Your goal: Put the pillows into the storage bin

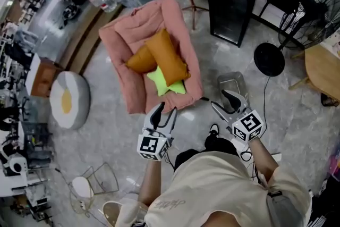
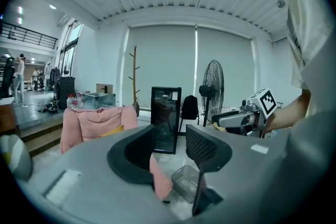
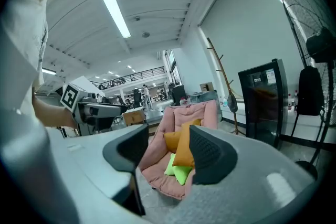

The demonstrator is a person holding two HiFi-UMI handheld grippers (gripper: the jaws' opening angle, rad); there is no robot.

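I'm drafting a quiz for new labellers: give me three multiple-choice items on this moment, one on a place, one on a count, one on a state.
1. Where do the pillows lie? A on the pink floor chair; B on a shelf; C in a gripper.
2. How many orange pillows are there? A one; B two; C four.
3. How do the fingers of the left gripper stand? A shut on a pillow; B apart, nothing between; C shut together.
Answers: 1 A, all three rest in the chair's seat. 2 B, two orange ones lean beside a green star pillow. 3 B, the left gripper view shows an empty gap.
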